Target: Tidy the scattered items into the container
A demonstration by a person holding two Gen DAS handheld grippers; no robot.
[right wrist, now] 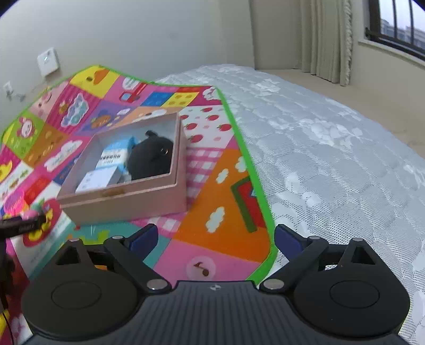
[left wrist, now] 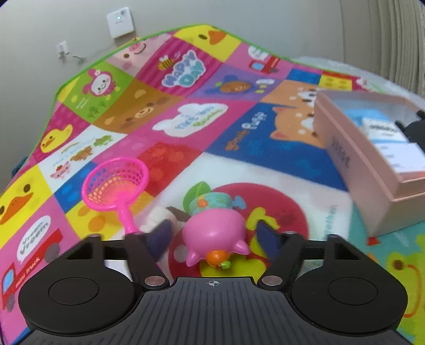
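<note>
1. Left gripper (left wrist: 212,236) hangs low over the colourful play mat (left wrist: 186,119), jaws spread wide, blue pads (left wrist: 159,236) either side of a pink pig toy (left wrist: 215,233) with clear gaps, not clamped on it.
2. That pig toy lies between the fingers on the mat's red apple patch, with a teal hat (left wrist: 212,203) at its far end and an orange snout facing the camera.
3. Off to the left of it, a pink toy net scoop (left wrist: 117,183) rests on the mat, mesh bowl away from the camera, handle running down to the left finger; whether it touches is hard to tell.
4. Just left of the pig, a small white and brown thing (left wrist: 162,217) sits blurred, too smeared to name.
5. Over on the right edge of the left wrist view, the pink box (left wrist: 369,175) stands on the mat, well apart from the pig, lid off.
6. Right gripper (right wrist: 215,238) hovers over the mat's near corner, fingers wide apart with nothing between them.
7. From the right wrist camera the pink box shows pale blue-and-white cartons (right wrist: 111,159) on its left side and a black pouch (right wrist: 151,159) on its right.
8. Rightward beyond the mat's green edge lies a white quilted bedcover (right wrist: 332,159), with curtains (right wrist: 329,39) and a window (right wrist: 395,24) behind.
</note>
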